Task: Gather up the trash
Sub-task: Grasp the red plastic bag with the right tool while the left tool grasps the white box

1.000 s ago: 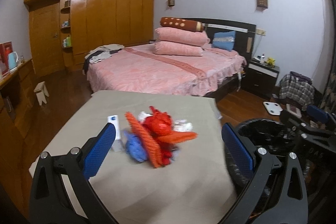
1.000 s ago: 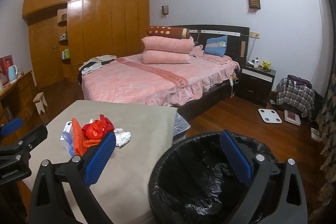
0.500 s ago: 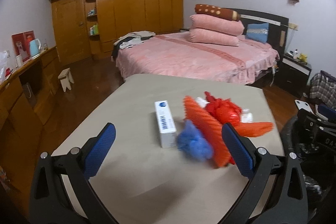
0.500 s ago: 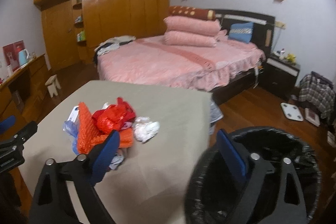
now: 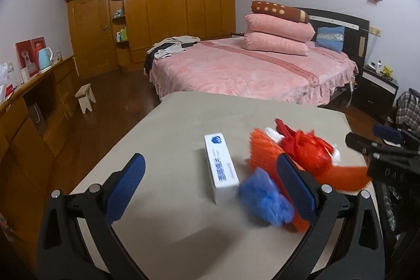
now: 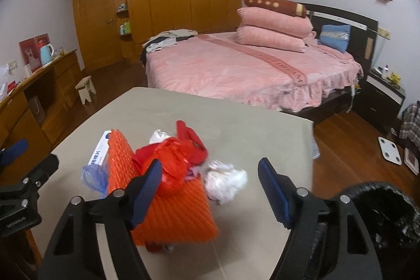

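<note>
We bring both grippers over the trash heap on the beige table (image 6: 236, 122) so each frames a piece: the left gripper (image 5: 210, 190) gapes empty around the stiff white box (image 5: 220, 164); the right gripper (image 6: 210, 188) — jaws just narrowing, gripping nothing — straddles the crumpled white wad (image 6: 225, 180) beside ribbed orange foam (image 6: 168, 201).

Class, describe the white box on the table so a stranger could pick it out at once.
Start at the beige table before the pink bed. On it lies a trash pile; the white box lies at its left edge, beside crumpled blue plastic. It alone is rigid, rectangular, with blue print.
</note>
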Available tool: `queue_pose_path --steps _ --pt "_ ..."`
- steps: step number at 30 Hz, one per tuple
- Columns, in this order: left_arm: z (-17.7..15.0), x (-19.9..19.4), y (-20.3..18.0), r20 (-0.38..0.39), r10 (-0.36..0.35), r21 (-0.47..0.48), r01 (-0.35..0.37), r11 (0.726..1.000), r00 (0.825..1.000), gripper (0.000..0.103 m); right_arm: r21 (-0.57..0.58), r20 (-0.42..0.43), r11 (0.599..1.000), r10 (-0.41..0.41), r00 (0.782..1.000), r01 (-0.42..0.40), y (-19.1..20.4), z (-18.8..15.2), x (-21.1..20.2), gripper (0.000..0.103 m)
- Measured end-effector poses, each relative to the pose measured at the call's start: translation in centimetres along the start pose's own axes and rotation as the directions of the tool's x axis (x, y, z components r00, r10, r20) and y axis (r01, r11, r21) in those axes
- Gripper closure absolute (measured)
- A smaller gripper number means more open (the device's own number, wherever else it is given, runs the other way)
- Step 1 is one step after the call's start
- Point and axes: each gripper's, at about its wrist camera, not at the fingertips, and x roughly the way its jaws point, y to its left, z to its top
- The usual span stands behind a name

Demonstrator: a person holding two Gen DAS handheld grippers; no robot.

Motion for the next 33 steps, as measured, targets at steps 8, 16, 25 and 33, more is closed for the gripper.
queue_pose_path --steps 8,16,25,33 --pt "0.2 3.3 0.6 -0.045 -0.009 0.002 0.009 1.0 0.999 0.02 -0.036 -0.092 0.997 0.067 0.994 -0.071 2.4 -0.6 4.0 0.036" --pt "-0.7 5.5 0.4 -0.096 -0.044 0.008 0.045 0.999 0.994 0.02 -0.003 -0.137 0.986 0.168 0.976 -0.17 2.5 -1.5 5.0 0.064" --pt "-1.8 8.9 -0.4 -0.156 -0.05 0.006 0.052 0.999 0.986 0.031 -0.014 -0.088 0.988 0.15 0.985 -0.152 1.9 -0.7 3.5 0.064" --pt "-2.7 11.3 -0.4 -0.227 -0.096 -0.016 0.095 0.995 0.969 0.066 -0.014 -0.084 0.99 0.139 0.987 -0.141 1.6 -0.4 3.5 0.064"
